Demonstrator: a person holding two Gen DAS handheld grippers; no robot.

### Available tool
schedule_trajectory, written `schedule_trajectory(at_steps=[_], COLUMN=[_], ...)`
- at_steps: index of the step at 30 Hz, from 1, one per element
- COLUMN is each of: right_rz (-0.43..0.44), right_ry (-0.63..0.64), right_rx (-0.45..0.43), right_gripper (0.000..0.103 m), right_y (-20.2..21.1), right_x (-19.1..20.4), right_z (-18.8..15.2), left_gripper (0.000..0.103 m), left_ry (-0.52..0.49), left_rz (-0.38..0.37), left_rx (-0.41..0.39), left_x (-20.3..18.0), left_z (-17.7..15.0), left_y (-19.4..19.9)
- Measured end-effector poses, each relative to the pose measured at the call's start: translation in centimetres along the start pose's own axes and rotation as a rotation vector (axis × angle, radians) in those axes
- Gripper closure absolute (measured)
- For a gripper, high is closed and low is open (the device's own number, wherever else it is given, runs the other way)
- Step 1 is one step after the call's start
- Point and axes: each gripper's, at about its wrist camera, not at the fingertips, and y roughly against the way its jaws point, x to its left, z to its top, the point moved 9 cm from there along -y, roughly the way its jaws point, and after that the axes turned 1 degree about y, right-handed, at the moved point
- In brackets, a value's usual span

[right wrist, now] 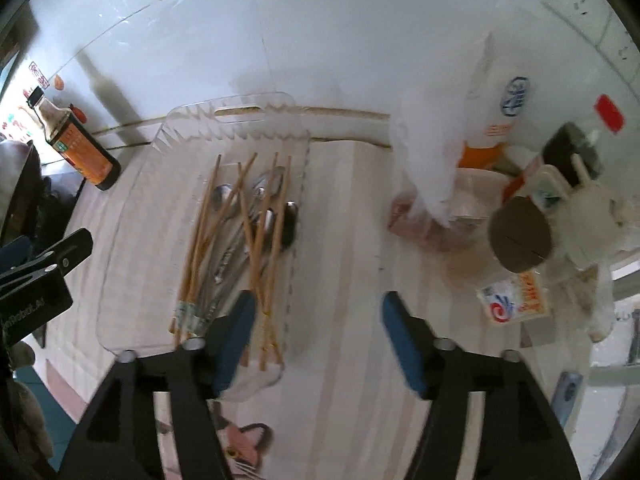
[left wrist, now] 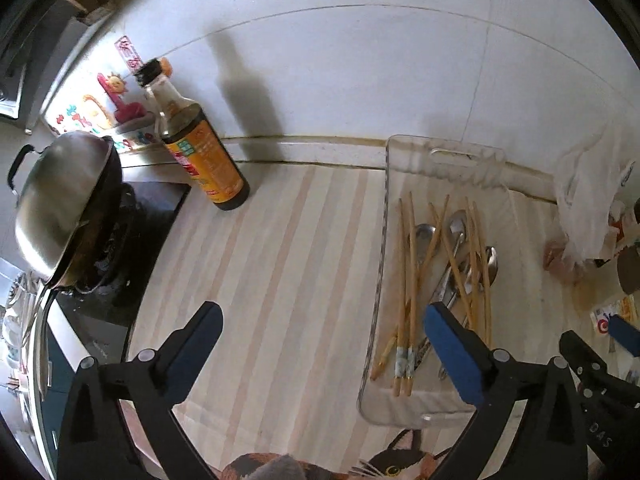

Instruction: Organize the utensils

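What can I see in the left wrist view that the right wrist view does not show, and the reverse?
Only the left wrist view shows the steel wok lid clearly, sitting on the stove. Only the right wrist view shows the cardboard roll and the red-capped bottle on the right. Both show the clear tray holding chopsticks and spoons, the sauce bottle, and open grippers, left gripper, right gripper.

Sauce bottle (left wrist: pixel 204 148), lidded wok (left wrist: pixel 64 204)
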Motion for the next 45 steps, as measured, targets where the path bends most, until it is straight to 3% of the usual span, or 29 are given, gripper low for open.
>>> schedule_trajectory(at_steps=[2,7,17,30,36,45], right_rz=[-0.022,-0.059,-0.098,-0.14,-0.177,-0.191], right_ry=[0.009,0.019,-0.011,-0.092,-0.131,-0.155], right_rx=[-0.015,-0.053,-0.16,-0.344,-0.418,-0.457], right_gripper=[0.016,0.001,0.0,0.0,0.0,0.0], right_y=[0.6,2.2,8.6,23.5,29.4,33.6], right_x=[-0.5,-1.3,-1.5,1.1,1.7,2.4], right_z=[-0.4,-1.1,-3.4,-11.7,-15.6,-19.4], left_gripper=[0.0,0.0,0.0,0.0,0.0,0.0], left_ry=[0.004,0.006,0.01,-0.047,-0.061,-0.07], left_rz=[-0.001,-0.002,-0.057,-0.174,-0.222,-0.229], left_rx=[-0.011,-0.041,-0.132,-0.292,-0.318,-0.333], left_x=[0.0,0.0,1.4,5.7,7.1,8.2], left_z=[-0.4,-1.5,-4.0,-10.1,-12.8,-15.4], left_y=[0.5,2.1,8.6,21.2,24.5,27.3])
